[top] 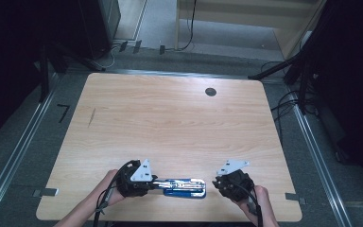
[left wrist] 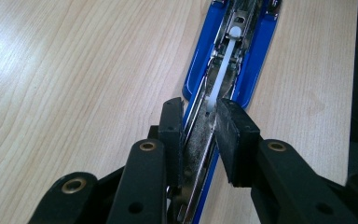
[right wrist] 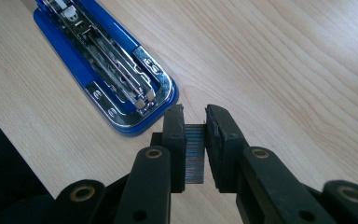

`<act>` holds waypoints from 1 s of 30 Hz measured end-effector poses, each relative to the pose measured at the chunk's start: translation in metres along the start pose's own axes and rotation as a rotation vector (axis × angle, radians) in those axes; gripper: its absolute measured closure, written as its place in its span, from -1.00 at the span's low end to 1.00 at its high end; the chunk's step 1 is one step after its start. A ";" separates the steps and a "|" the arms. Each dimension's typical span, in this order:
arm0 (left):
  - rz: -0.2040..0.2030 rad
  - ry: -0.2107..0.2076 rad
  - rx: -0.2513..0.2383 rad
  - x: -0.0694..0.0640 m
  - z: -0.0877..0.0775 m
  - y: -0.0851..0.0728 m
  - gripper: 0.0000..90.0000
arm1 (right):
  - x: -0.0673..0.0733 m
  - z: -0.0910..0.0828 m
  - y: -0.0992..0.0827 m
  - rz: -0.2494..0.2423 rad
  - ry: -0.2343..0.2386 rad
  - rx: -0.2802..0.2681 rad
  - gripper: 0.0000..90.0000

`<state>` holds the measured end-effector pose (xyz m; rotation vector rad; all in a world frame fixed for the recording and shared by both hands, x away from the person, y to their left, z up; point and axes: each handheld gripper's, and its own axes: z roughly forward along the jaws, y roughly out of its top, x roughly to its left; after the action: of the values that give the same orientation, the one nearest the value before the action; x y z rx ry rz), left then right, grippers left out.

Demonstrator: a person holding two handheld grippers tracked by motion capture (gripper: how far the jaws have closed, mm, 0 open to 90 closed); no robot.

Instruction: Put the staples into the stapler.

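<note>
Stapler lying opened near the table's front edge, a gripper at each end.

Our left gripper (left wrist: 199, 116) pinches the metal arm of the blue stapler (top: 185, 187) on the wooden table (top: 170, 118); just right, our right gripper (right wrist: 195, 116) clamps a block of staples (right wrist: 195, 156).

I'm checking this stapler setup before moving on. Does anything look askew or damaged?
Nothing damaged. The blue stapler lies opened flat, left gripper clamping its metal arm; right gripper holds a staple strip.
</note>
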<state>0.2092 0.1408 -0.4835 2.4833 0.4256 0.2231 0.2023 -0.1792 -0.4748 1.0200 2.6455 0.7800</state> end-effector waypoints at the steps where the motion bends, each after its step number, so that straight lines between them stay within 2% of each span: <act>1: -0.001 0.000 -0.001 0.000 0.000 0.000 0.62 | 0.000 0.000 0.000 -0.001 0.002 -0.001 0.77; 15: 0.006 -0.003 0.000 0.000 0.002 0.003 0.60 | -0.006 -0.004 0.006 -0.008 0.010 -0.033 0.77; 22: 0.005 -0.005 -0.002 0.000 0.002 0.003 0.60 | -0.010 -0.005 0.014 -0.035 0.022 -0.065 0.77; 30: 0.005 -0.011 -0.003 0.001 0.003 0.003 0.58 | -0.009 0.000 0.022 -0.058 0.030 -0.073 0.77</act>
<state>0.2115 0.1375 -0.4838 2.4821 0.4146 0.2120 0.2218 -0.1714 -0.4629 0.9164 2.6376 0.8789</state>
